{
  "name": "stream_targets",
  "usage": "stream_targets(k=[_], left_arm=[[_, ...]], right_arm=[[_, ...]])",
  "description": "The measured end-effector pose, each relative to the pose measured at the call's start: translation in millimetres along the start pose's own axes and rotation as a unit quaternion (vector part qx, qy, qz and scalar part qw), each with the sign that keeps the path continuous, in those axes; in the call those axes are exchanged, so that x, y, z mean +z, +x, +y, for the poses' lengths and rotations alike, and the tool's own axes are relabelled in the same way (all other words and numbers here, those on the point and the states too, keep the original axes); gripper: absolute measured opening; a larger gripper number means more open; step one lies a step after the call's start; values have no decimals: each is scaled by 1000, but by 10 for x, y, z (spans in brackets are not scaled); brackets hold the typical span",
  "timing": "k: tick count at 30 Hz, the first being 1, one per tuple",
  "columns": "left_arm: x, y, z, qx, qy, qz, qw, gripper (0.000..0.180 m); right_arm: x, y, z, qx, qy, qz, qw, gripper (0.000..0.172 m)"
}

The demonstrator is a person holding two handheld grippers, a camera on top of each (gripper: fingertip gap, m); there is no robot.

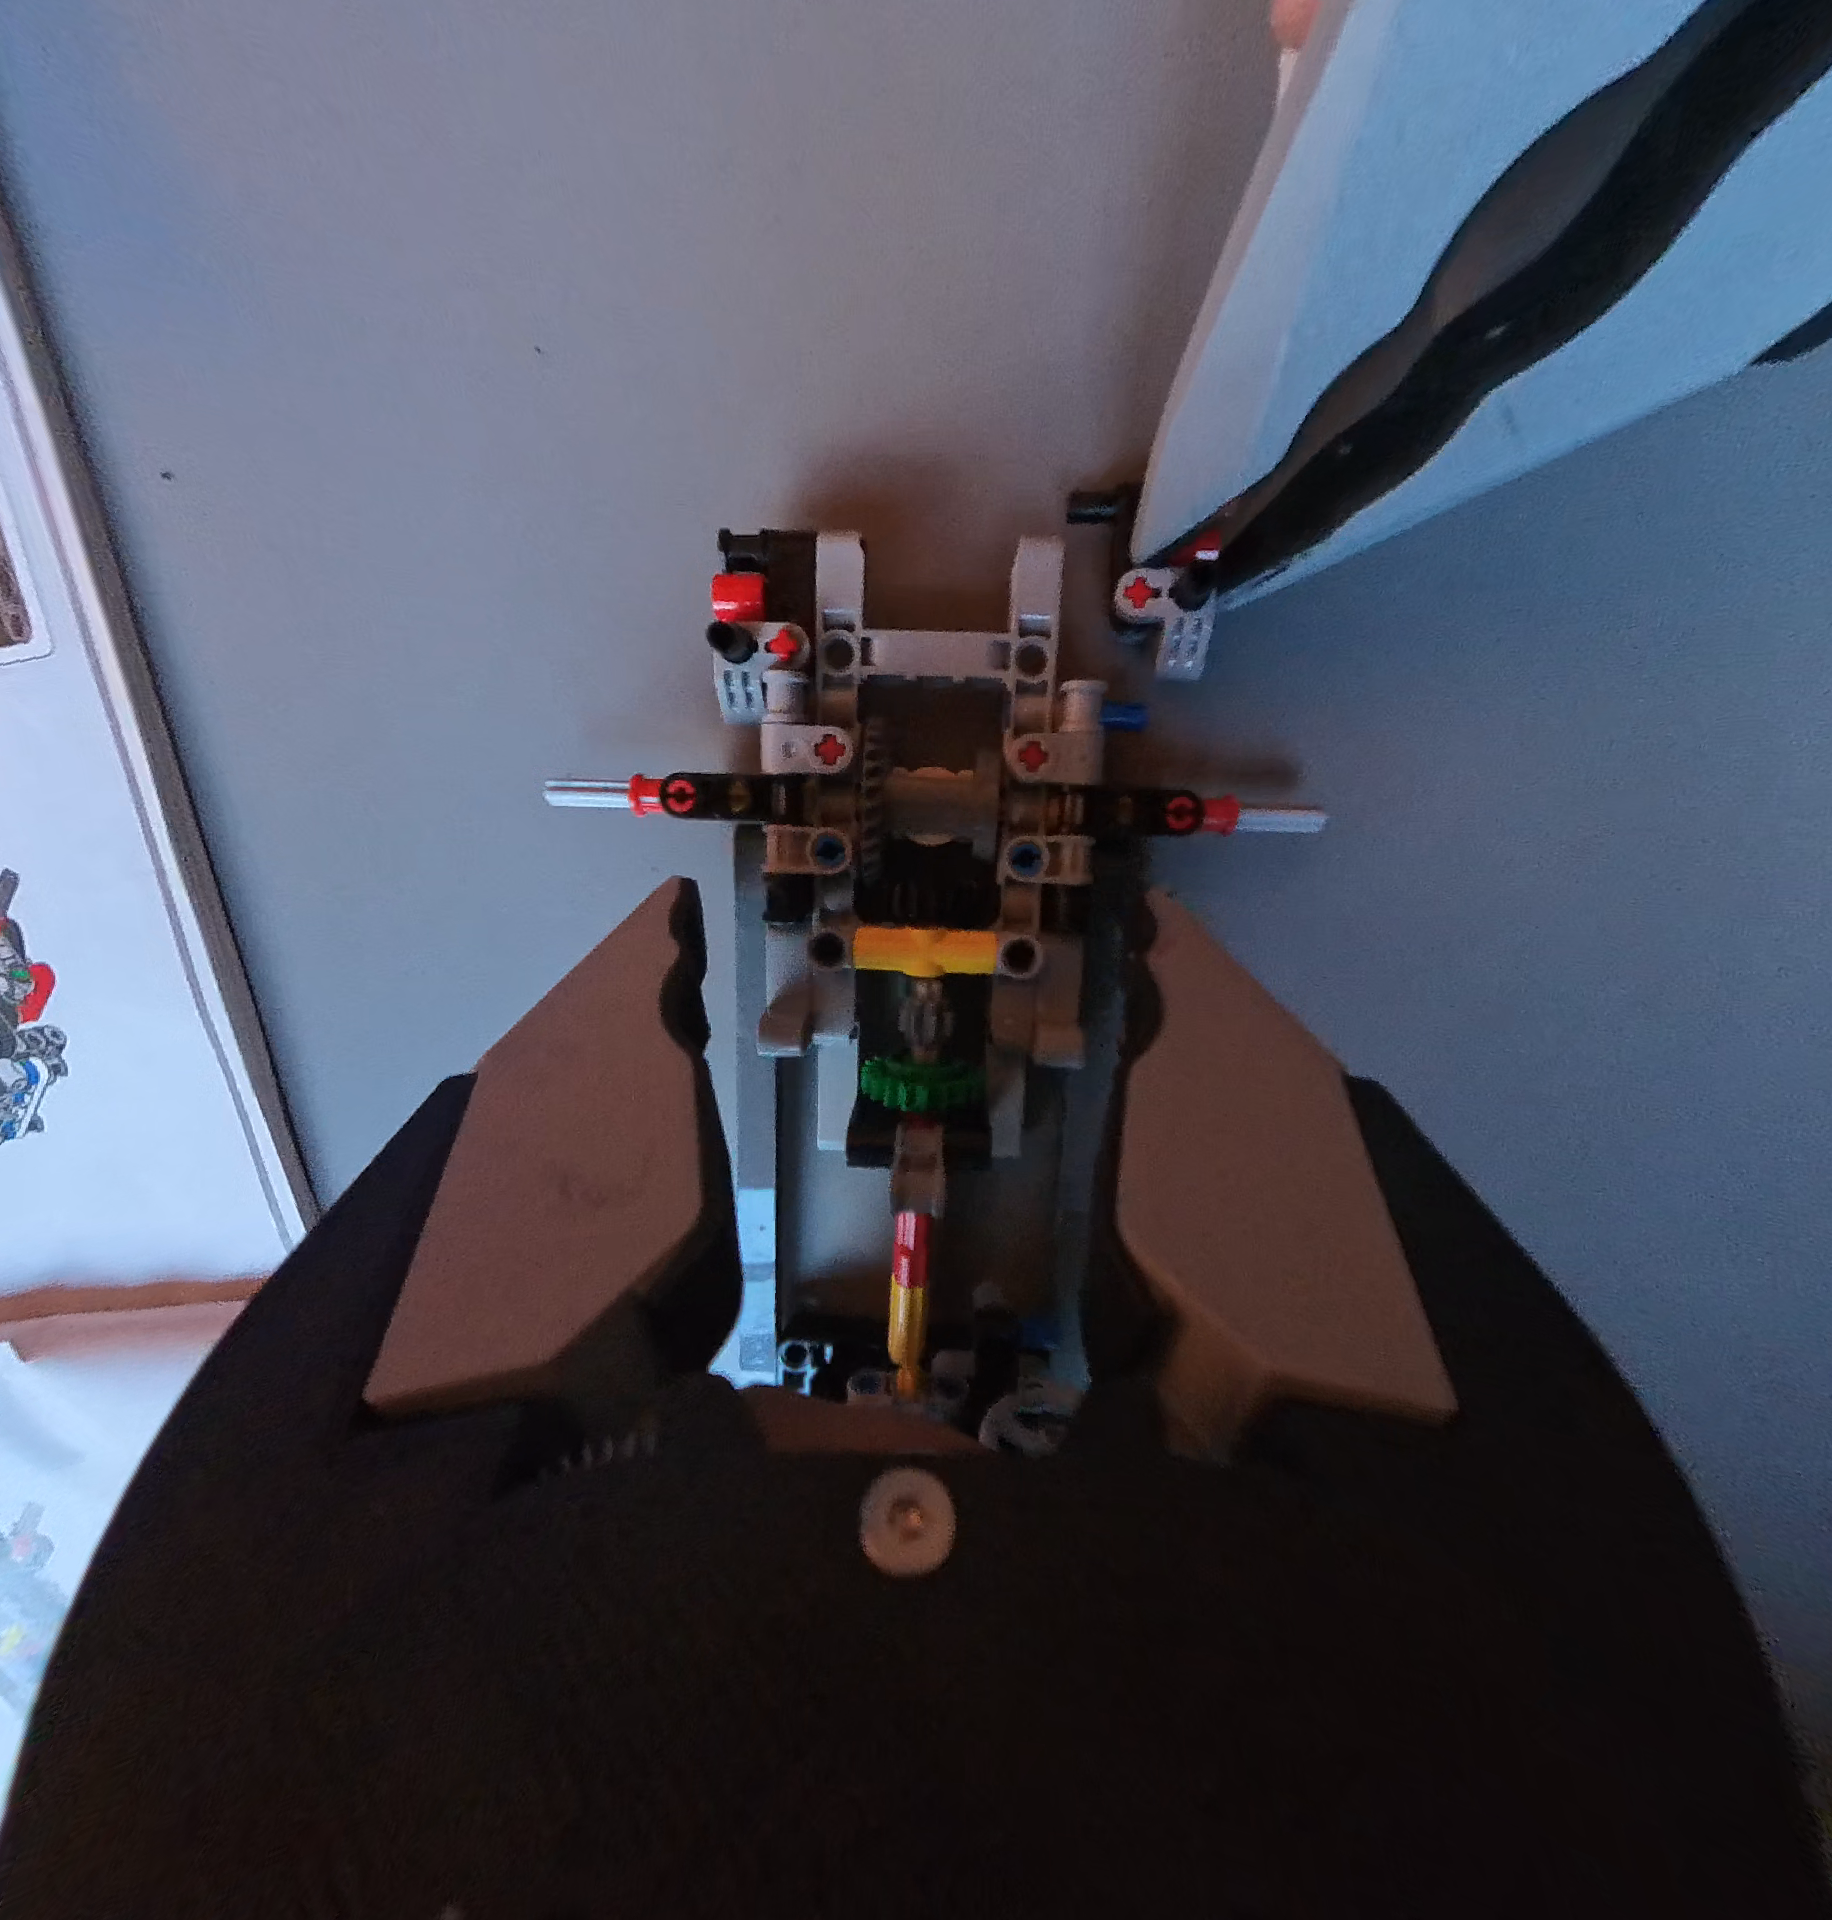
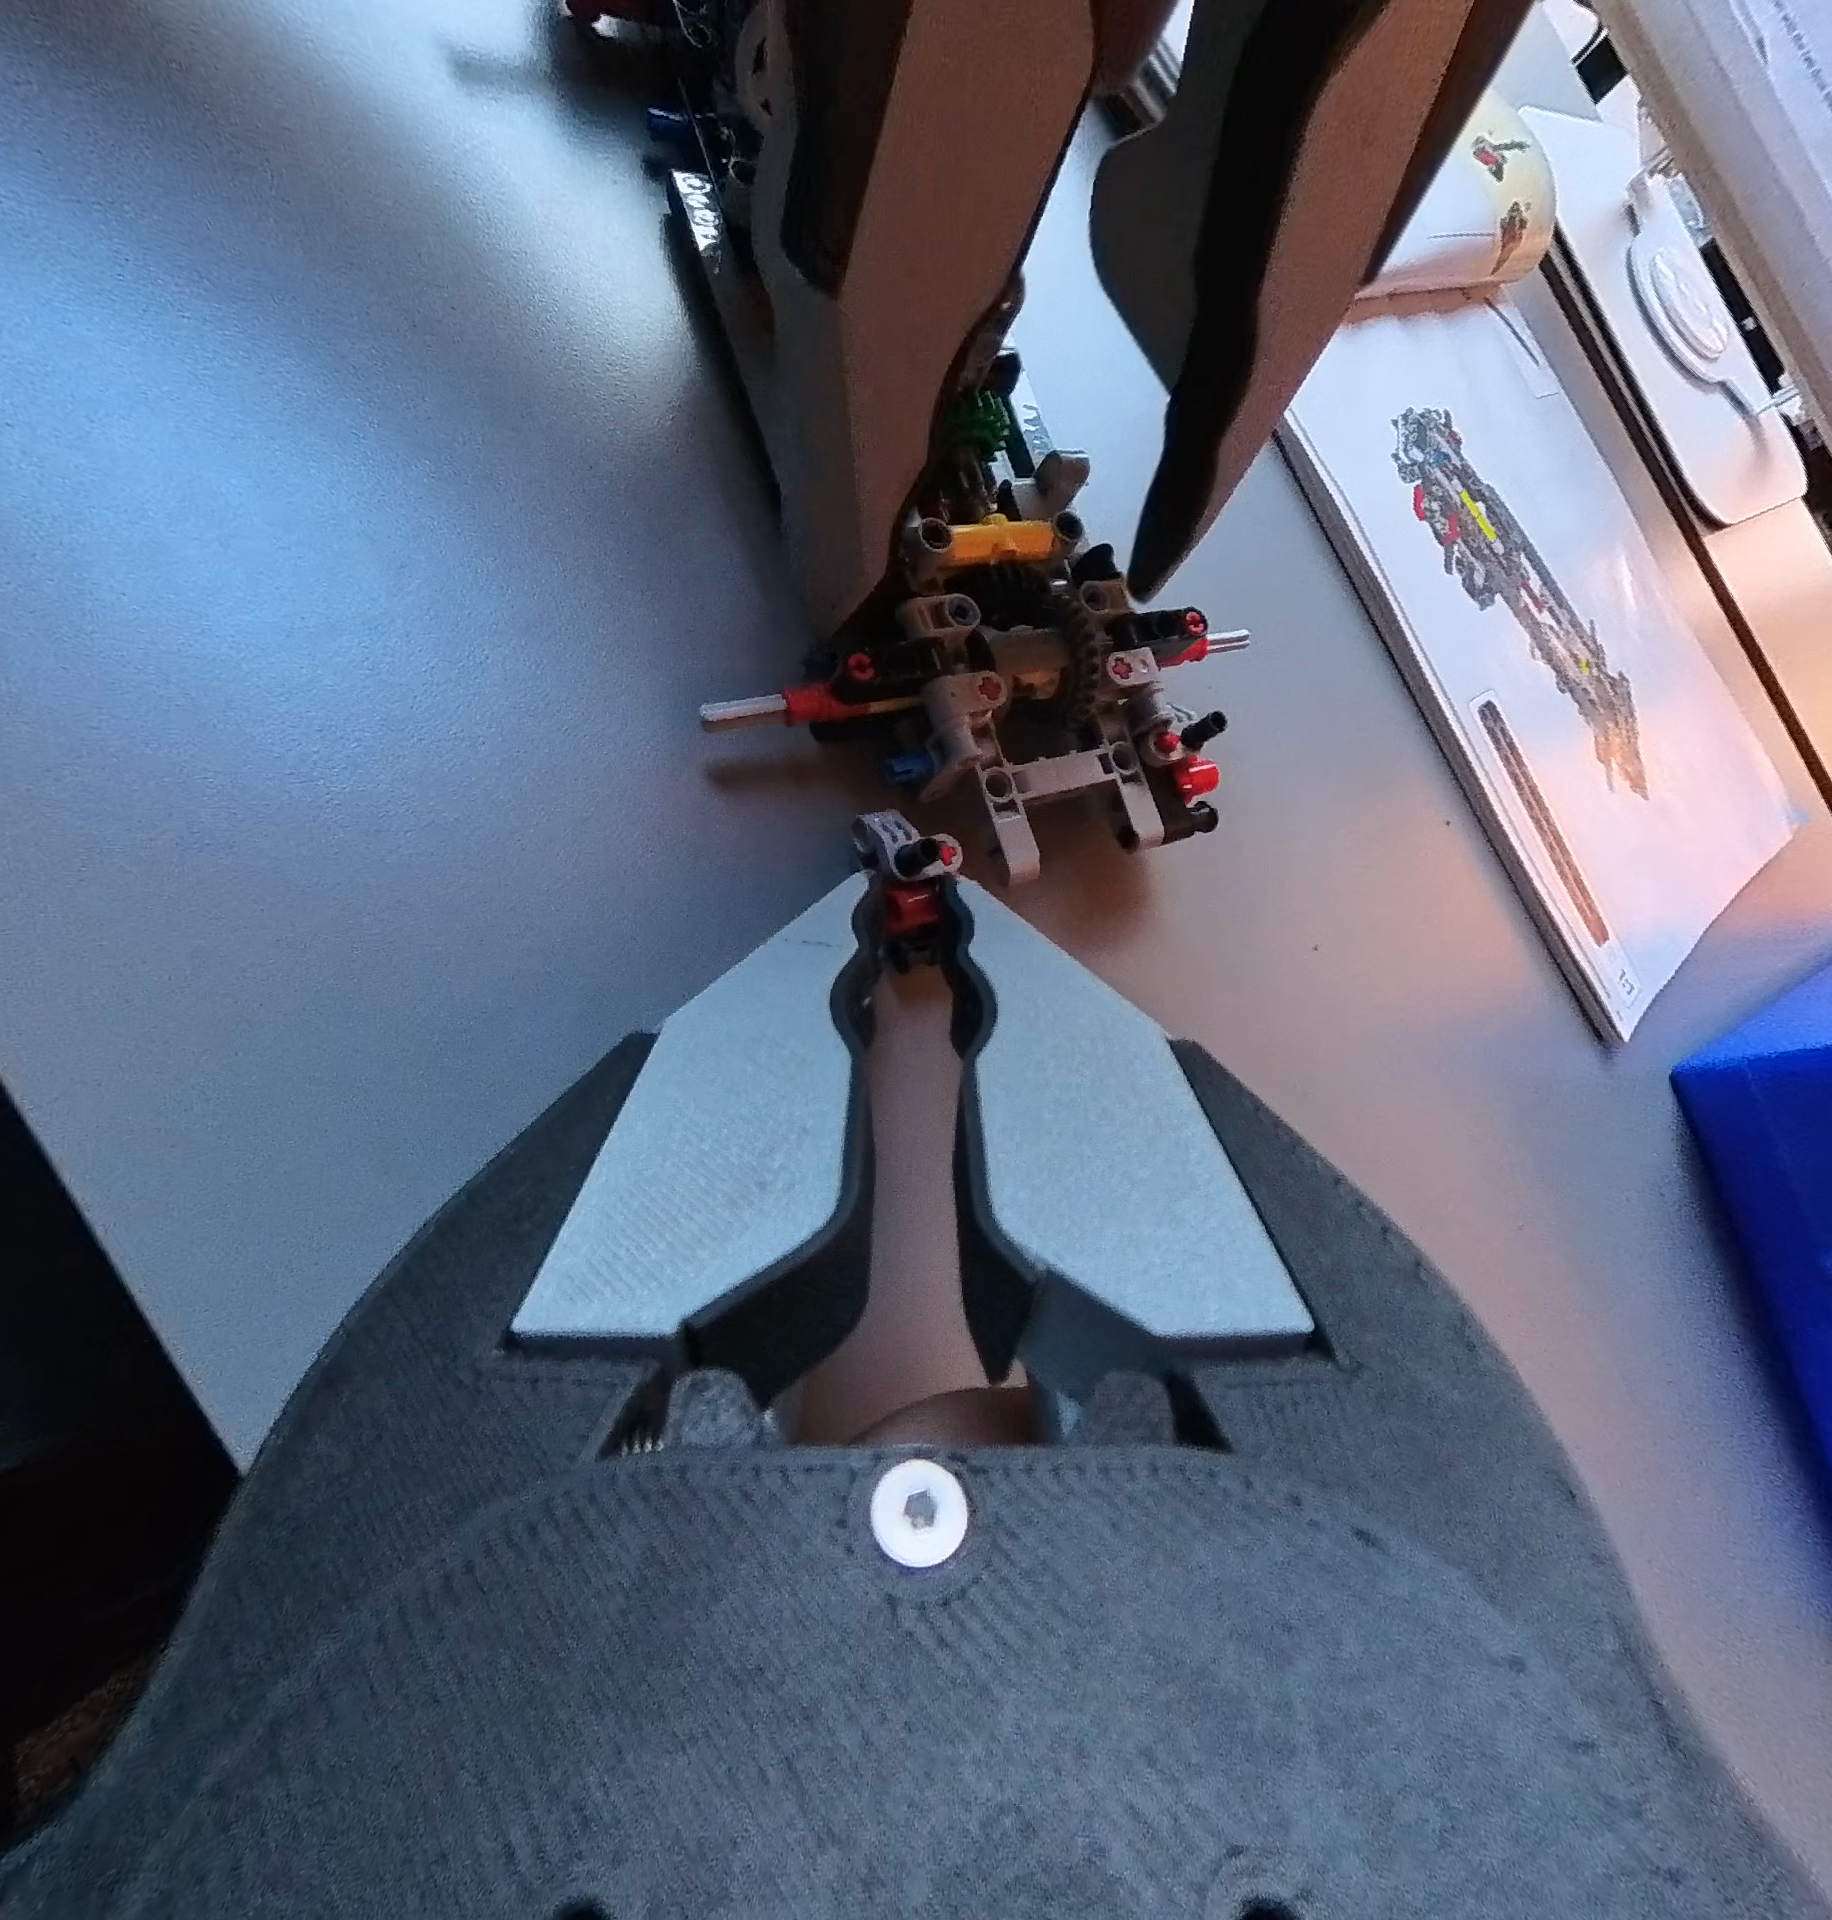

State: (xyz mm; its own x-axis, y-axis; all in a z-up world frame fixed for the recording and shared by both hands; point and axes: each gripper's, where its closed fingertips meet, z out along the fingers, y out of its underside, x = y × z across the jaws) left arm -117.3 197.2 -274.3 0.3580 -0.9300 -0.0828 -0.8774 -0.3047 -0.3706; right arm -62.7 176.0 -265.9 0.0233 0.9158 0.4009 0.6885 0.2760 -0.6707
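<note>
The right claw pinches a small red-and-grey brick piece; the left claw stands spread around the brick chassis.

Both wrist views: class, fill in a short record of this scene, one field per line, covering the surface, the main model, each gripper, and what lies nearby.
surface: grey table
main model: grey and black brick model with a green gear, lying on the table
left gripper: open, fingers either side of the model, gaps visible
right gripper: shut on a small red and grey brick piece, beside the model's end
nearby: open instruction booklet, blue bin
</note>
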Motion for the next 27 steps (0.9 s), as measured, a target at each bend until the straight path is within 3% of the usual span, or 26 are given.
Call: stream_targets(k=[11,20,27], left_arm=[[40,6,-35,-21,15,14,1000,72],[40,-2,-33,-29,10,11,999,72],[41,-6,-33,-33,13,4,999,73]], right_arm=[[36,5,-38,7,19,0,1000,5],[60,45,-44,-77,-10,57,995,6],[52,68,-35,-67,-12,64,996,6]])
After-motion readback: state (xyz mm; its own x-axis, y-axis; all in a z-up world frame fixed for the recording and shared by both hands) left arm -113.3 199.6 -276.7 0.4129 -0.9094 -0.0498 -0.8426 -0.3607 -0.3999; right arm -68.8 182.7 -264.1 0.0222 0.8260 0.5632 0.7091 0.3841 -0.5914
